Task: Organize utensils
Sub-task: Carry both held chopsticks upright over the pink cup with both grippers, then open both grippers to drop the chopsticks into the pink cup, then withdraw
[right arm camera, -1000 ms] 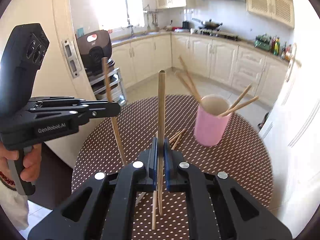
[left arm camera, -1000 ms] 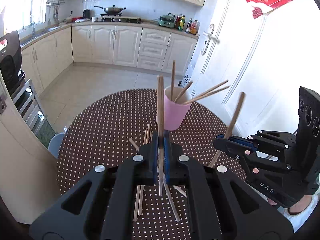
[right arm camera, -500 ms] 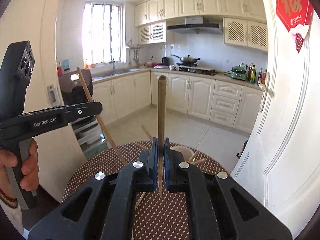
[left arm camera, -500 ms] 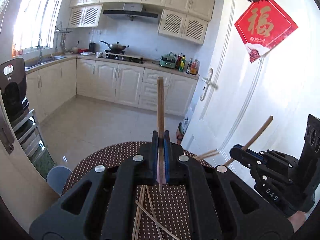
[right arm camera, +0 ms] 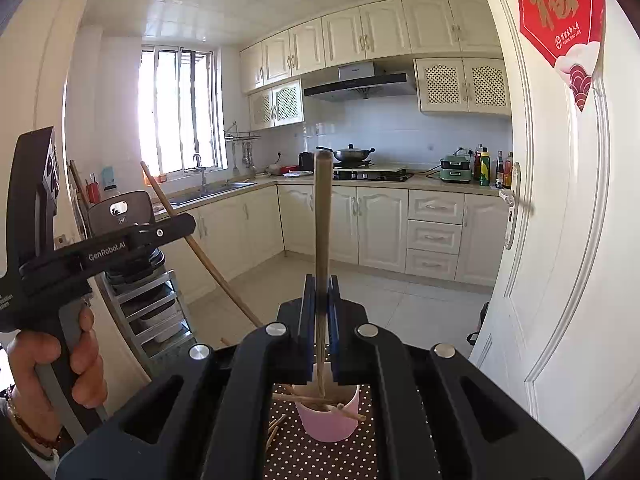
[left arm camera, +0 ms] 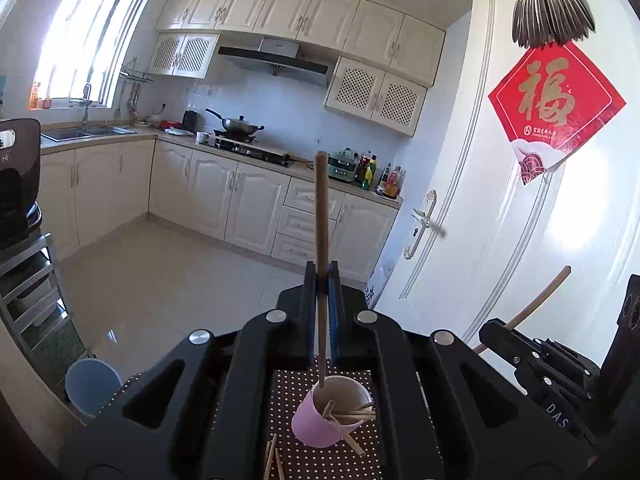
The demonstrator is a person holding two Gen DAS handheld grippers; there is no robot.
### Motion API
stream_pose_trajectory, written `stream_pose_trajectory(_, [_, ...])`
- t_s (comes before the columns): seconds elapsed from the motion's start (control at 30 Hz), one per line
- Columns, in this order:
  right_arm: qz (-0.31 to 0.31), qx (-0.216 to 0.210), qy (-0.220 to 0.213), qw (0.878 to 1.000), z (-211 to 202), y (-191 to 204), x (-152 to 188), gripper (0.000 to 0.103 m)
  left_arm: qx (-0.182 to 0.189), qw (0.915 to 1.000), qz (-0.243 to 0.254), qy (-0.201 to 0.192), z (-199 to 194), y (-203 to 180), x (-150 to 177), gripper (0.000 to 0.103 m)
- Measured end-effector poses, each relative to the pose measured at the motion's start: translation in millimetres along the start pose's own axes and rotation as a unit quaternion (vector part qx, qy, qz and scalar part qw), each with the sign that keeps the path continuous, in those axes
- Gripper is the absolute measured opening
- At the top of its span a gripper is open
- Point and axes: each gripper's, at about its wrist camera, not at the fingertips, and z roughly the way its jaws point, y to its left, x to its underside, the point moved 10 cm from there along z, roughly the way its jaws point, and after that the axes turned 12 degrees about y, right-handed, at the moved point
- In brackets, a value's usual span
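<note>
My left gripper (left arm camera: 321,280) is shut on a wooden chopstick (left arm camera: 321,216) held upright, its lower tip just over the rim of the pink cup (left arm camera: 316,426). My right gripper (right arm camera: 321,292) is shut on another upright chopstick (right arm camera: 322,216), its lower tip inside the pink cup (right arm camera: 330,420). The cup stands on the brown dotted table (right arm camera: 320,456) and holds several chopsticks. Loose chopsticks (left arm camera: 271,456) lie on the table beside the cup. The right gripper also shows in the left wrist view (left arm camera: 486,330), and the left gripper in the right wrist view (right arm camera: 192,225).
A white door (left arm camera: 520,220) with a red paper sign stands close on the right. A metal rack (right arm camera: 148,304) with an appliance stands to the left of the table. A blue stool (left arm camera: 92,388) is at the table's left edge. Kitchen cabinets line the far wall.
Both grippers rose and tilted level with their chopsticks. They now hang above the pink cup, which shows below the fingers instead of ahead.
</note>
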Motion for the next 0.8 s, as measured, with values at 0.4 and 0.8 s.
stream_pose_trajectory(0.4, [0.009,0.017,0.022,1.0,23.1,-19.3,15.1,0.004,0.041,0.9961,0.022,0.076,52.2,-8.5,41.9,0.006])
stream_pose_trajectory(0.8, [0.005,0.023,0.051,0.998,39.6,-13.5,24.6,0.004,0.01,0.9971,0.029,0.07,49.2,1.6,48.2,0.07])
